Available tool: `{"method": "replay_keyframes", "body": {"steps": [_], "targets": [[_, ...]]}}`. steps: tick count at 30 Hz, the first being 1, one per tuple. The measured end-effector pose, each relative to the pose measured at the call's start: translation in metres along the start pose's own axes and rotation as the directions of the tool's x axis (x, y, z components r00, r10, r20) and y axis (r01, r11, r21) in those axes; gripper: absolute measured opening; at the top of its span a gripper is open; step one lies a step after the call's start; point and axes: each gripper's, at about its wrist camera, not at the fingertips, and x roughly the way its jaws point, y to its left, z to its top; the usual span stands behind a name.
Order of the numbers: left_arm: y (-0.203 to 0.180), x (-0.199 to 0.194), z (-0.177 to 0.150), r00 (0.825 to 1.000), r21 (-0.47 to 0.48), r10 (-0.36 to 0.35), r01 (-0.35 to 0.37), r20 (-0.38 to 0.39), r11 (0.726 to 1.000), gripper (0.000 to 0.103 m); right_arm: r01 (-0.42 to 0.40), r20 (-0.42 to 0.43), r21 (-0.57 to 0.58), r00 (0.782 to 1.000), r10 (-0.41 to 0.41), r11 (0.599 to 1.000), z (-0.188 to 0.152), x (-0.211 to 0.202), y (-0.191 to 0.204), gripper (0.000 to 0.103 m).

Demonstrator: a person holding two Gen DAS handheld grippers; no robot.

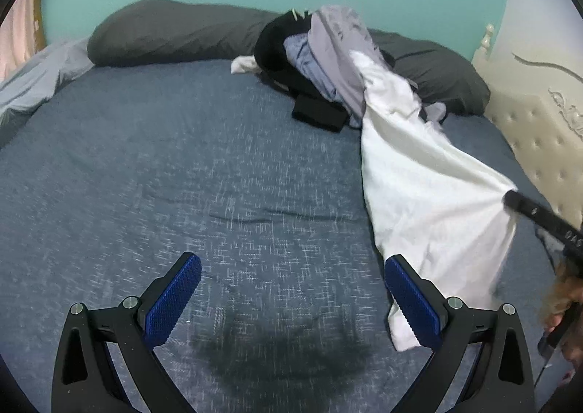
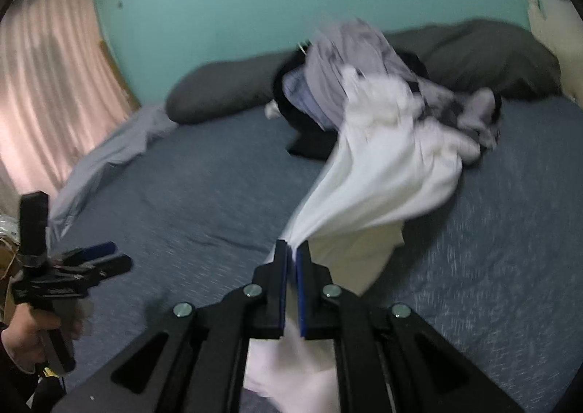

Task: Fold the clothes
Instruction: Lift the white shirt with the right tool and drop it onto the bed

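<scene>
Blue pads on my right gripper (image 2: 291,252) are squeezing tight on a bunch of white cloth (image 2: 386,172). I am holding that cloth up, so it is stretching in a long slope from the pads back to the pile (image 2: 349,59). Its far end is sitting on the pile, tangled with the grey and black clothes there. A loose bit is hanging down under my gripper.

My left gripper (image 1: 293,289) is spreading wide over the bed (image 1: 145,158) and is holding nothing. Its right pad is just beside the hanging edge of the cloth, but I cannot tell if they are touching.

The pile is lying near the pillows (image 1: 164,30) at the far side of the bed. The wide blue part in front of me is looking flat.

Here is what I am worrying about. The cloth is caught in the pile, so a hard pull may be dragging other clothes along too. My right gripper is pinching only a small bunch, so the cloth may be slipping out. The picture is blurry, so I am thinking a fast swing may be twisting the cloth and making it harder to lay flat.
</scene>
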Motion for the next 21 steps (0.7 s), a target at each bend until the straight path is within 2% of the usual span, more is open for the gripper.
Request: {"method": "replay_keyframes", "body": {"steps": [5, 15, 21], "targets": [[0.001, -0.040, 0.005, 0.999, 0.003, 0.001, -0.001, 0.035, 1.000, 0.103, -0.003, 0.083, -0.020, 0.997, 0.005, 1.000, 0.031, -0.052, 0.029, 0.004], [0.007, -0.121, 0.009, 0.995, 0.006, 0.002, -0.003, 0.100, 1.000, 0.103, -0.001, 0.228, -0.103, 0.973, 0.025, 0.995, 0.084, -0.152, 0.095, 0.003], [0.013, -0.150, -0.001, 0.994, -0.005, 0.001, -0.001, 0.113, 1.000, 0.103, -0.037, 0.237, -0.140, 0.969, 0.070, 0.989, 0.086, -0.195, 0.134, 0.003]]}}
